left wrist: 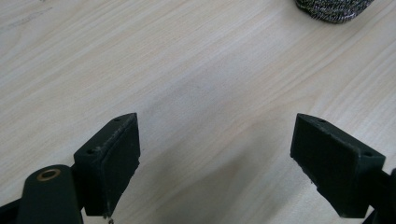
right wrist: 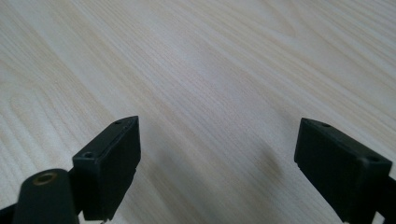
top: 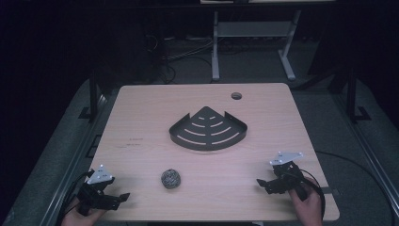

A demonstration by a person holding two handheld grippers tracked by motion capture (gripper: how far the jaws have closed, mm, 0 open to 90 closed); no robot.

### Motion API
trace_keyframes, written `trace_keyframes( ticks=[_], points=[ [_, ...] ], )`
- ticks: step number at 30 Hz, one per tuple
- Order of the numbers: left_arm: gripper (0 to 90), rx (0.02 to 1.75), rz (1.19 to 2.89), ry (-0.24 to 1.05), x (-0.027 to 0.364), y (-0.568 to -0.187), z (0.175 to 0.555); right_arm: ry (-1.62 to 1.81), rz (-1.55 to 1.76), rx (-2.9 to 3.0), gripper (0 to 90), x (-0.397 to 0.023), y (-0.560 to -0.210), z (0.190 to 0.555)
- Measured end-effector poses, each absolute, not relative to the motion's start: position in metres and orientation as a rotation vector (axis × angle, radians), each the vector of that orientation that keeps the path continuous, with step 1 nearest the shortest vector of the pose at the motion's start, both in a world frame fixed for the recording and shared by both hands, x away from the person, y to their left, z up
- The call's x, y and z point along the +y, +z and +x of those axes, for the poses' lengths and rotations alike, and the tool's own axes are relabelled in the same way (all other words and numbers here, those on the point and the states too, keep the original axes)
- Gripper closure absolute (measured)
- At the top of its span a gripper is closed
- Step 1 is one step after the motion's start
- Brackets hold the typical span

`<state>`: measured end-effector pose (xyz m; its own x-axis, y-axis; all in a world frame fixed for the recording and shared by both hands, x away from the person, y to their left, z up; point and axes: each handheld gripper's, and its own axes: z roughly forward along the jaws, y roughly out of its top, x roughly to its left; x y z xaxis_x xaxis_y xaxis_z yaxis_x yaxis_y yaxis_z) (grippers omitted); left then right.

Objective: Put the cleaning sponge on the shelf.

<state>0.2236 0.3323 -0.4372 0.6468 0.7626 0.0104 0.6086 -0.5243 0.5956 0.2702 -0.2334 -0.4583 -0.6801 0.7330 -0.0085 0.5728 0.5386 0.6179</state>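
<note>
1. The bench (top: 141,117) in front of you is a pale wood-grain top with a round hole (top: 236,96) near its far right corner.

2. The dark metal corner shelf tray (top: 208,129) sits a little beyond the middle of the bench, its curved edge toward you and its two straight walls meeting at the far point. It has curved slots cut through its floor, and nothing lies in it.

3. Your left hand-held gripper (top: 123,197) lies at the near left corner of the bench, held in your left hand (top: 77,217), its grey plate on top. In the left gripper view (left wrist: 215,158) its jaws stand wide apart with only bare wood between them.

4. Your right hand-held gripper (top: 259,183) is at the near right of the bench, held in your right hand (top: 308,205), its jaws pointing toward the left. In the right gripper view (right wrist: 217,161) these jaws too are spread wide over bare wood, gripping nothing.

5. The steel wool scourer (top: 171,179) rests on the bench on your side of the tray, clearly apart from it. It lies between your two grippers, nearer the left one and off to that gripper's right. In the left gripper view the scourer (left wrist: 334,10) shows at the top edge, ahead of the jaws and to the right, not touching them. It is well apart from your right gripper.
</note>
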Motion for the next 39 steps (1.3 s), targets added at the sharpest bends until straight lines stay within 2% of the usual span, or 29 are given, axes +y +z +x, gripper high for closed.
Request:
trace_keyframes(
  ticks=[31,39],
  points=[
    [15.4,0.942,2.372,0.355,0.303,-0.422,0.233,0.864,1.111,2.497,14.1,-0.241,-0.457,0.268],
    [15.4,0.908,2.404,0.317,0.289,-0.417,0.241,0.867,1.100,2.501,14.0,-0.239,-0.457,0.268]
  ],
)
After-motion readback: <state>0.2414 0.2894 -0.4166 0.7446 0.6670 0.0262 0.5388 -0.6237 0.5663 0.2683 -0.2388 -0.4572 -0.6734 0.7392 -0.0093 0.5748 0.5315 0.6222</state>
